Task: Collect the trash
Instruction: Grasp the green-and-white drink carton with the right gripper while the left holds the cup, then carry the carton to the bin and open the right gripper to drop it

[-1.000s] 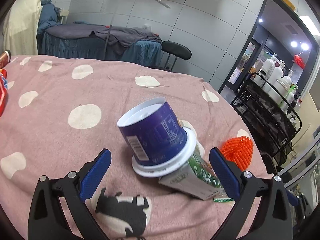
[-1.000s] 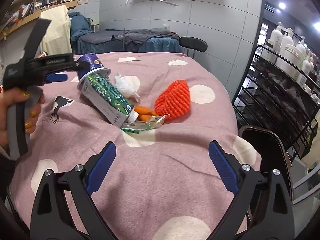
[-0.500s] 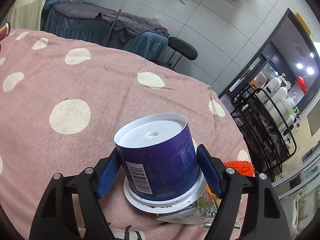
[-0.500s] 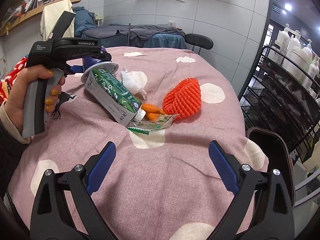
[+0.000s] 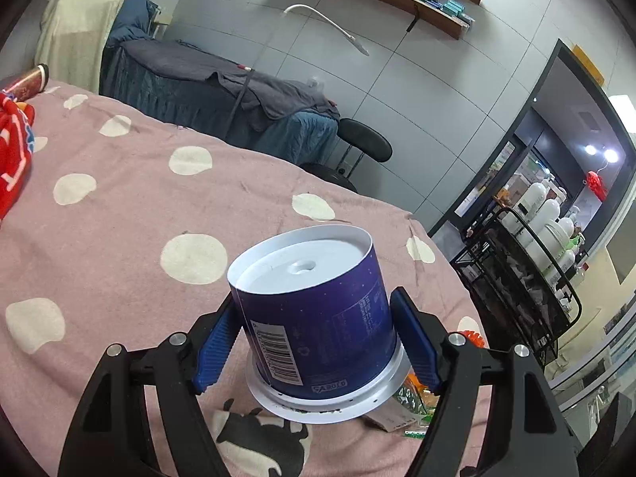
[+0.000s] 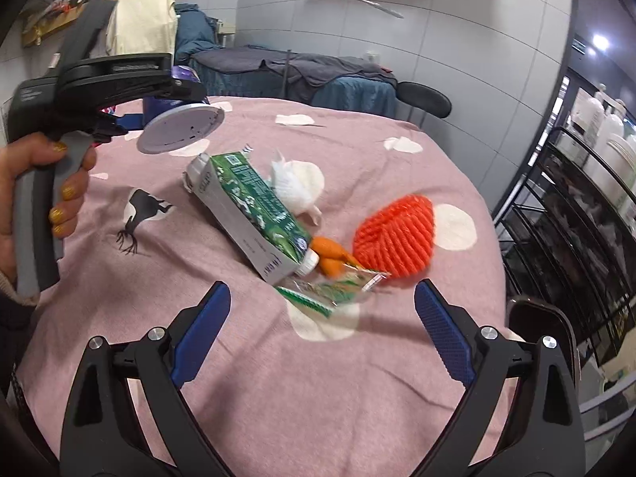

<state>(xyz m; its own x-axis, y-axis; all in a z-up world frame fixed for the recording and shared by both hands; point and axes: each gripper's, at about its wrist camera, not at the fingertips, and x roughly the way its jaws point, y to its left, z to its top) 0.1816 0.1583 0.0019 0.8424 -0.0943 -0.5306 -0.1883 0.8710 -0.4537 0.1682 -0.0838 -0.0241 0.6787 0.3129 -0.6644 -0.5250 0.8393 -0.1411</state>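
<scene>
Lifted off the green carton (image 6: 254, 218) it leaned on a second ago, the purple tub (image 5: 318, 314) now hangs upside down in the left gripper (image 5: 318, 342), whose blue pads press its two sides; a moment earlier those fingers stood spread well clear of it. From the right wrist view the tub's white rim (image 6: 181, 127) is clear of the pink spotted cloth (image 6: 357, 377), above and to the left of the carton's grey end. A hand (image 6: 35, 194) grips the left tool's handle at the cloth's left edge.

Remaining trash lies together mid-cloth: the carton on its side, a white crumpled wrapper (image 6: 296, 187) just behind it, small orange pieces (image 6: 330, 254) and a green foil packet (image 6: 326, 290) at its near end, and an orange mesh sleeve (image 6: 393, 234) just to their right. The right gripper (image 6: 318, 334) hovers near the packet with fingers spread wide and nothing between them. Bare cloth lies before it; a black wire rack (image 6: 576, 218) stands past the right edge.
</scene>
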